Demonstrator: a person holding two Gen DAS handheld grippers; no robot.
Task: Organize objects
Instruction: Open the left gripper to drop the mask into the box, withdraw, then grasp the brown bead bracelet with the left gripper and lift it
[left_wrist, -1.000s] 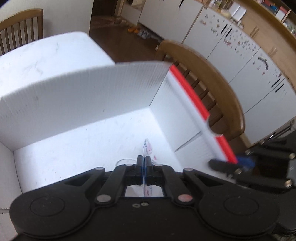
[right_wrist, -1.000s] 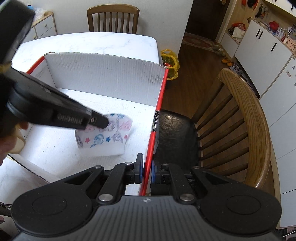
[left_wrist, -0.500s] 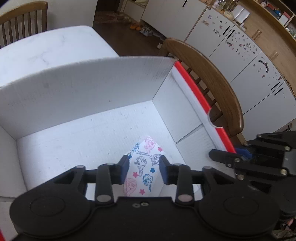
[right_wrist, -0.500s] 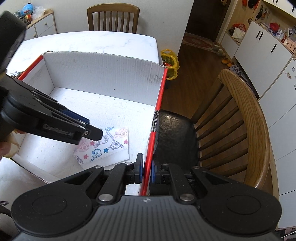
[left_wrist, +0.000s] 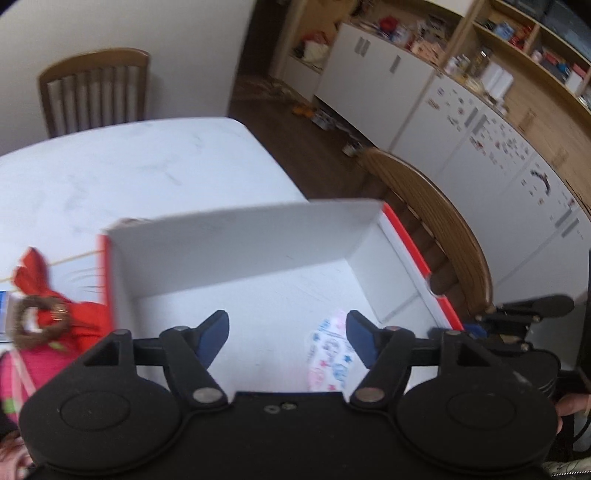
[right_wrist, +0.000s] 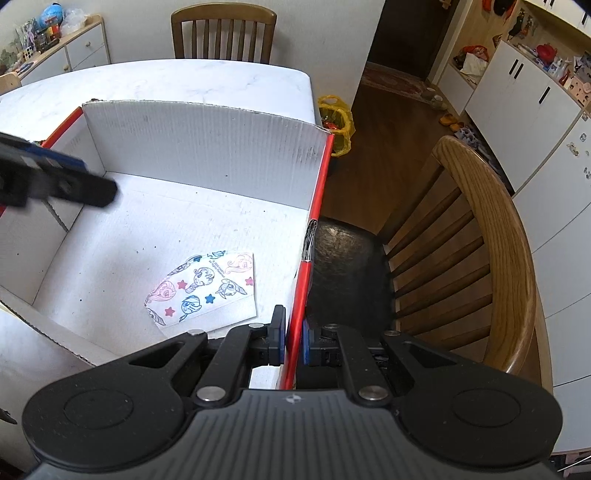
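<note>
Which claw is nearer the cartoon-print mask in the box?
Right. The right claw is clamped on the box wall beside the mask; the left claw, opening with nothing between its fingers, is raised above the box's far side.

The black left gripper (left_wrist: 287, 334) with blue pads hangs tilted downward, its jaws opening with nothing between them, while the black right gripper (right_wrist: 293, 341) is clamped tight.

White corrugated box (right_wrist: 207, 140), red outside. Flat mask (right_wrist: 207, 284): white, pink and blue cartoon ponies, pink and blue stars. White marbled table (right_wrist: 177, 81). Brown wooden chair (right_wrist: 495, 236), black seat. Red cloth (left_wrist: 77, 314) beside box.
</note>
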